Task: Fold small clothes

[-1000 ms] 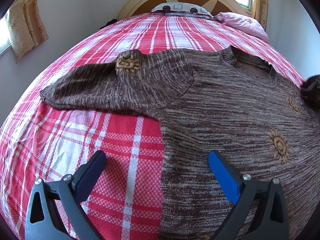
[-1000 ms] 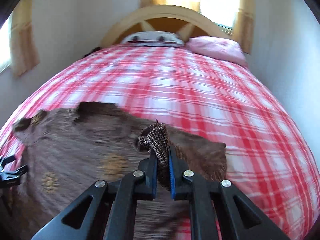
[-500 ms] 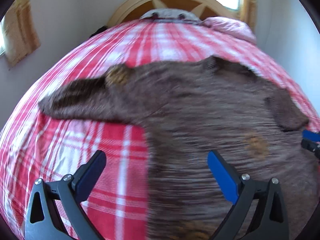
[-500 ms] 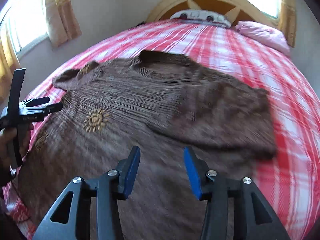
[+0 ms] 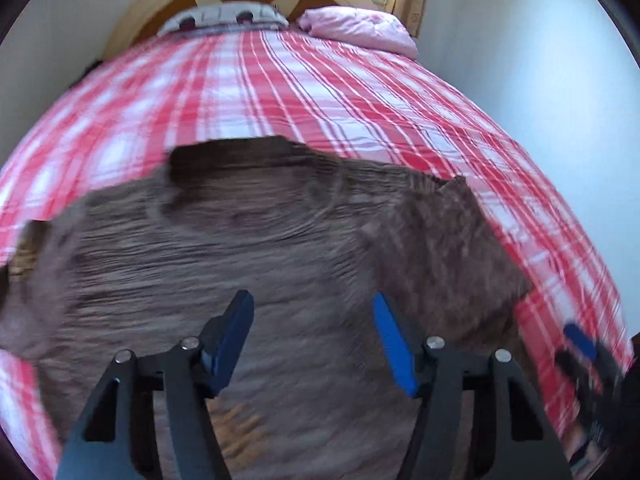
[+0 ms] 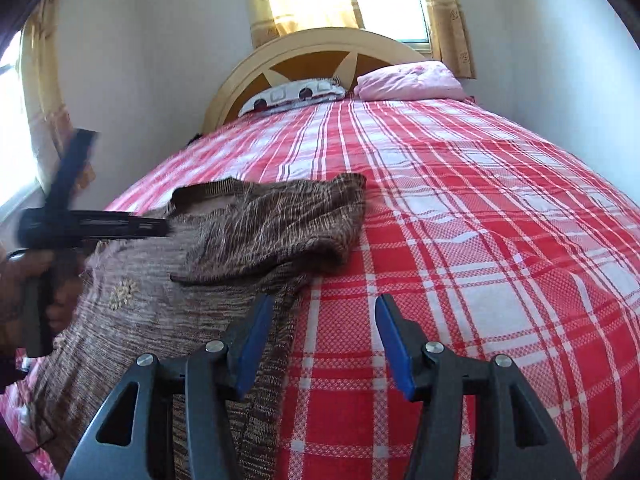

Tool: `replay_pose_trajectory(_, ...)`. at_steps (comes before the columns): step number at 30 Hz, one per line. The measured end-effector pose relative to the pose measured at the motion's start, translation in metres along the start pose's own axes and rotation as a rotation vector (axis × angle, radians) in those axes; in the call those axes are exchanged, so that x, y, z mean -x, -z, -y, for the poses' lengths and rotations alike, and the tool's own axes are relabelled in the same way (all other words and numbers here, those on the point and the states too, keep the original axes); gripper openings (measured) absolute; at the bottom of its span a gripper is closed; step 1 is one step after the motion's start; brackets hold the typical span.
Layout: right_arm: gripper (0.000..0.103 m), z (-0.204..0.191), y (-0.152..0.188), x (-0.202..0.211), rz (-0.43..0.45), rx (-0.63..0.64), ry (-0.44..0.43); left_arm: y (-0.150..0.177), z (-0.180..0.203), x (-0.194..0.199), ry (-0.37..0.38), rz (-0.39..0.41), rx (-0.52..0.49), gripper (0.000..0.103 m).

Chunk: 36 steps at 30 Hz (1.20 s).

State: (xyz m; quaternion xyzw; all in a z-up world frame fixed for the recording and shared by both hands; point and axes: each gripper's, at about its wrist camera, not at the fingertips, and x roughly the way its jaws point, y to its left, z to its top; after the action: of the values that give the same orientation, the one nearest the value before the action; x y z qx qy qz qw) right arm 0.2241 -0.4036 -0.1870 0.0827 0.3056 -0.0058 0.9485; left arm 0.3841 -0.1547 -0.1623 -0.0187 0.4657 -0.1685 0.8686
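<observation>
Jaws of the left gripper [image 5: 314, 338] are closing with nothing between their blue pads, hovering over the brown knitted sweater [image 5: 248, 264] at the lower centre of the frame. Jaws of the right gripper [image 6: 324, 336] are opening, likewise empty, above the sweater's right-hand edge, where knit meets the red-and-white checked bedspread [image 6: 460, 208]. The sweater lies spread across the near part of the bed, one sleeve [image 6: 280, 224] folded inward over its body. At the upper centre of the frame, beyond it, a patterned white pillow [image 6: 292, 94] and a pink pillow [image 6: 408, 80] rest against the curved wooden headboard [image 6: 320, 46].
</observation>
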Motion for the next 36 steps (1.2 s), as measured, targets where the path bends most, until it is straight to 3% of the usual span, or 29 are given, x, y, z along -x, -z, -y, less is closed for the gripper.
replay_pose_trajectory(2,0.055,0.0,0.001,0.003,0.014,-0.003,0.005,-0.005,0.008,-0.021,0.043,-0.033,0.025,0.062)
replay_pose_trajectory(4,0.057,-0.001,0.004,0.004,0.018,0.004,0.003,-0.007,0.01,-0.042,0.064,-0.087,0.079,0.054)
replay_pose_trajectory(7,0.059,-0.002,0.005,0.004,0.01,0.025,-0.003,-0.007,0.018,-0.049,0.12,-0.074,0.087,0.025)
replay_pose_trajectory(9,0.059,-0.002,0.006,0.005,0.011,0.032,-0.001,-0.009,0.025,-0.042,0.093,-0.042,0.054,0.009)
replay_pose_trajectory(14,0.059,-0.002,0.008,0.002,-0.004,0.032,0.004,-0.013,0.032,0.016,0.028,0.151,-0.022,0.009)
replay_pose_trajectory(17,0.059,0.0,0.009,-0.001,-0.013,0.023,0.014,-0.011,0.025,0.027,0.021,0.174,-0.031,0.009)
replay_pose_trajectory(22,0.059,-0.001,0.009,-0.002,-0.022,0.033,0.028,0.001,0.006,-0.009,-0.167,0.059,-0.053,0.014)
replay_pose_trajectory(25,0.059,-0.001,0.009,-0.005,-0.029,0.036,0.031,0.009,-0.003,-0.018,-0.191,0.04,-0.039,0.015)
replay_pose_trajectory(32,0.06,-0.001,0.009,-0.011,-0.056,0.037,0.036,0.003,0.0,-0.004,-0.306,0.132,-0.125,0.02)
replay_pose_trajectory(34,0.06,-0.002,0.009,-0.011,-0.058,0.039,0.036,0.004,0.003,0.004,-0.323,0.162,-0.134,0.042)
replay_pose_trajectory(36,0.06,-0.002,0.009,-0.011,-0.059,0.039,0.032,0.006,0.009,0.007,-0.324,0.186,-0.159,0.07)
